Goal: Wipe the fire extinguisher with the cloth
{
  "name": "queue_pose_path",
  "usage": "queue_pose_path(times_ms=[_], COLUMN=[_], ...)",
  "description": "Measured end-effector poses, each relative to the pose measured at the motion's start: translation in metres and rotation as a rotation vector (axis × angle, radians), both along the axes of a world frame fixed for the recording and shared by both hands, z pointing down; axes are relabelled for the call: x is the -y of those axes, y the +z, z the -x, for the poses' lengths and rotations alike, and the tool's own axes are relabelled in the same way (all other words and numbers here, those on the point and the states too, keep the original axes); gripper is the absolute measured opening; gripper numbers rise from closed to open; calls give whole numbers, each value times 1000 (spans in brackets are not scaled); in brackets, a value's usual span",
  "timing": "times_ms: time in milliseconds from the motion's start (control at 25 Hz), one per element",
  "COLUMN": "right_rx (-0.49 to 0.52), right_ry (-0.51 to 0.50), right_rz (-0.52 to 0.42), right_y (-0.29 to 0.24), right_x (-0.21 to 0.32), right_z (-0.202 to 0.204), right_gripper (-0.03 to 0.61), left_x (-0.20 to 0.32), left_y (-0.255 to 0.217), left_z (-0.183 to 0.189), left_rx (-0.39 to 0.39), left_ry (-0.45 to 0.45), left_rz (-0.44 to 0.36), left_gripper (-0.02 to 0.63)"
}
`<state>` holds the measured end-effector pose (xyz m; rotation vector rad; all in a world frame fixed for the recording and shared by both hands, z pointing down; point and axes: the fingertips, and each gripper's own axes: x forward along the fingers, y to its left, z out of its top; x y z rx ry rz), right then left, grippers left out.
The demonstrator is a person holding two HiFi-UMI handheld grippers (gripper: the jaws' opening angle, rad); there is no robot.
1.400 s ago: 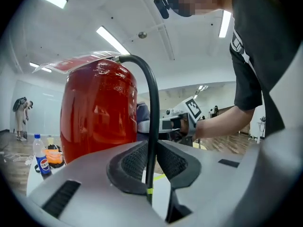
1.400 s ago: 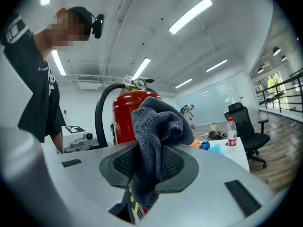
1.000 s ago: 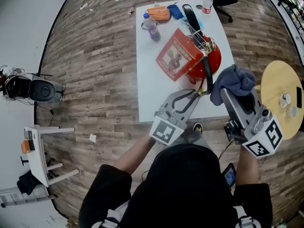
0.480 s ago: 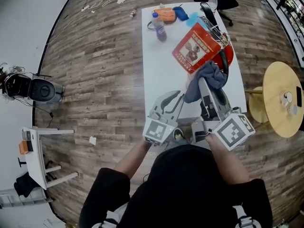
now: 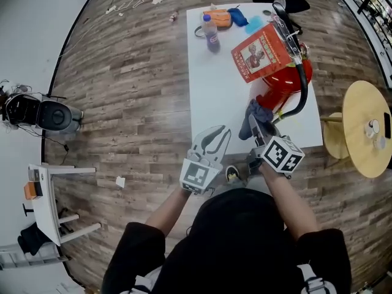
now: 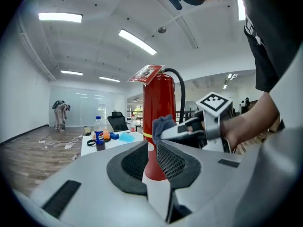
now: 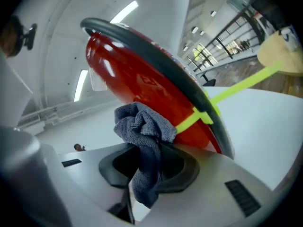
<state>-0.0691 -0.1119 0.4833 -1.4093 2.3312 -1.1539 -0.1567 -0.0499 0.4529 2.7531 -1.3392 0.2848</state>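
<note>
Right now my right gripper (image 7: pixel 147 161) has its fingers shut tight on the cloth (image 7: pixel 142 126), and a bunch of cloth sticks out past the tips. The fire extinguisher (image 7: pixel 142 70) is just ahead of those fingers, very near, and its red body fills the space behind the cloth. It stands up tall on the white table (image 5: pixel 220 90), so its long side runs up and down. I think my wipes should go along it that way, or round it. The black hose (image 7: pixel 199 79) and a yellow-green tie (image 7: pixel 201 116) sit a little to the side of my fingertips, and I would try not to snag them.

My left gripper (image 6: pixel 152 156) has its fingers a little bit apart with nothing in them. The extinguisher is farther ahead of these fingers, so my right gripper is the nearer one.

I cannot tell if the cloth is touching the red body yet. The bottom of the extinguisher is hidden behind my own fingers in both gripper views. From above, a big red tag (image 5: pixel 260 51) covers part of its top.
</note>
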Motion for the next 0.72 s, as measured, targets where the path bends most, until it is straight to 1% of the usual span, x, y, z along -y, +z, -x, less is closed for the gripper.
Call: queue_pose_path(times_ms=[80, 160, 240, 320, 360, 400, 440, 480, 560, 640, 720], right_rx=[-90, -141, -204, -245, -258, -252, -215, -153, -35, 33, 94], right_ry=[-24, -45, -67, -75, -71, -57, -35, -11, 7, -10, -27], right_rz=[13, 60, 83, 96, 96, 93, 86, 71, 30, -7, -129], right_y=[43, 86, 120, 140, 142, 137, 124, 103, 46, -11, -73], right_x=[0, -2, -5, -7, -8, -9, -10, -12, -12, -14, -16], right_z=[0, -1, -7, -14, -17, -22, -27, -32, -38, -39, -38], right_gripper=[101, 101, 103, 103, 103, 103, 103, 101, 101, 103, 101], left_x=[-2, -4, -6, -7, -7, -7, -7, -8, -7, -5, -5], left_y=[6, 8, 11, 15, 16, 16, 17, 17, 17, 18, 20], left_z=[2, 3, 2, 2, 2, 1, 1, 0, 0, -1, -2], left_rx=[-3, -10, -10, -6, -2, 2, 3, 2, -6, -8, -9], left_ry=[-1, -5, -1, 4, 7, 10, 13, 14, 16, 22, 27], left_rz=[20, 33, 42, 51, 54, 55, 55, 55, 57, 58, 62], left_gripper=[69, 69, 69, 69, 69, 69, 69, 69, 69, 69, 69])
